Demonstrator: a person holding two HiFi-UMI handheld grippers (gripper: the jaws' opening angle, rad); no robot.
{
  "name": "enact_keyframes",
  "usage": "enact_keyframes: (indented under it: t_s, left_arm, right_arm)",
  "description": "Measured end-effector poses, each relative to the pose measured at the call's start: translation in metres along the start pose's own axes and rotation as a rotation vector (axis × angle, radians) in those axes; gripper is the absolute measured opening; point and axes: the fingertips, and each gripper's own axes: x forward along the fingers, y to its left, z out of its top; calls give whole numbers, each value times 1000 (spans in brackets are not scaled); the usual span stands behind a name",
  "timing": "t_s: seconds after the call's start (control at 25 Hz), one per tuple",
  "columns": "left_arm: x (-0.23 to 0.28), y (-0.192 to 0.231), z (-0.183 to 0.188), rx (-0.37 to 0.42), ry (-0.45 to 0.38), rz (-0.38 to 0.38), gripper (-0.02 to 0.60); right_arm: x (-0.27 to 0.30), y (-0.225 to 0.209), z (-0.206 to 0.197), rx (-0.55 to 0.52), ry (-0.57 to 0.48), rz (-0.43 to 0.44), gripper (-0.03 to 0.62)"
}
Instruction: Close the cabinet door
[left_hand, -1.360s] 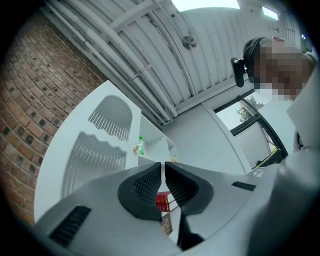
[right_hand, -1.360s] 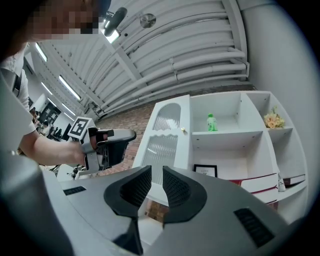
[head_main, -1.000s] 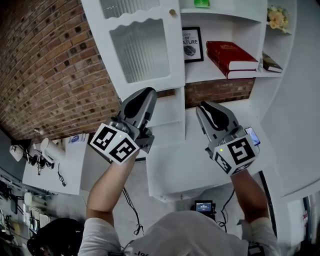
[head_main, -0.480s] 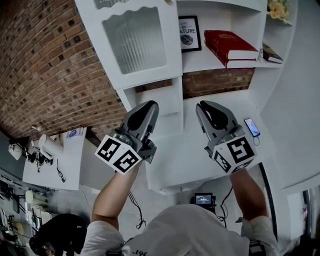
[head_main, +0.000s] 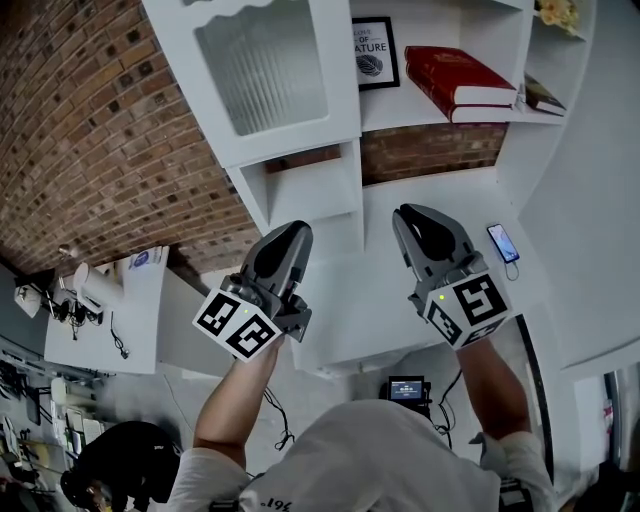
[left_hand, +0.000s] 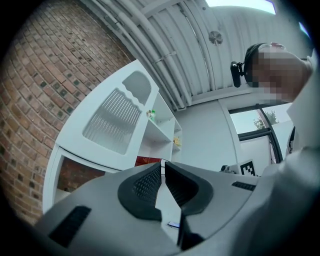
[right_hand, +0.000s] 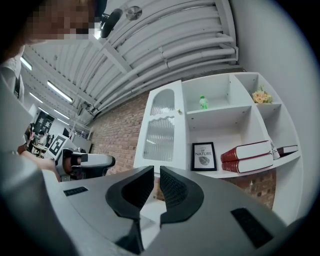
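Tongs, both pairs: held low in the head view, side by side and well apart, pointing up the frame toward the cabinet. Neither touches it.

Left tongs (head_main: 295, 232): lower centre-left of the head view. In the left gripper view (left_hand: 162, 167) the ribbed pads sit almost together with only a thin slit between them. Nothing is held.

Right tongs (head_main: 408, 215): lower centre-right of the head view. In the right gripper view (right_hand: 156, 172) the pads are likewise drawn together, thin slit only, nothing between them.

Cabinet door (head_main: 262, 70): white, with a ribbed glass pane. It fills the upper left-centre of the head view, above the left tongs. It also shows at centre-left of the right gripper view (right_hand: 162, 132), with a small round knob (right_hand: 176, 111) on its right edge. It appears swung out from the cabinet, not shut. The shelves to its right are exposed.

Shelf contents, upper right of the head view:
- framed print (head_main: 374, 52), upright, just right of the door
- red books (head_main: 458, 82), stacked flat, right of the print
- green bottle (right_hand: 203, 102) on the shelf above, seen in the right gripper view
- flowers (right_hand: 260, 95) in the top right compartment

Desk (head_main: 470, 205): white, below the shelves. A phone (head_main: 502, 243) lies on it at the right, just beside the right tongs.

Brick wall (head_main: 90, 130): left of the cabinet.
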Motion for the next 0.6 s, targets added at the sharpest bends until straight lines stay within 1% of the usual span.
enact_keyframes:
  t_s: [0.24, 0.6]
  left_arm:
    - [-15, -2, -18, -27, 22, 14, 32]
    - [-32, -14, -49, -50, 68, 3, 32]
  right_arm:
    - [-7, 2, -16, 36, 27, -4, 57]
    - [-17, 10, -45, 89, 77, -8, 52]
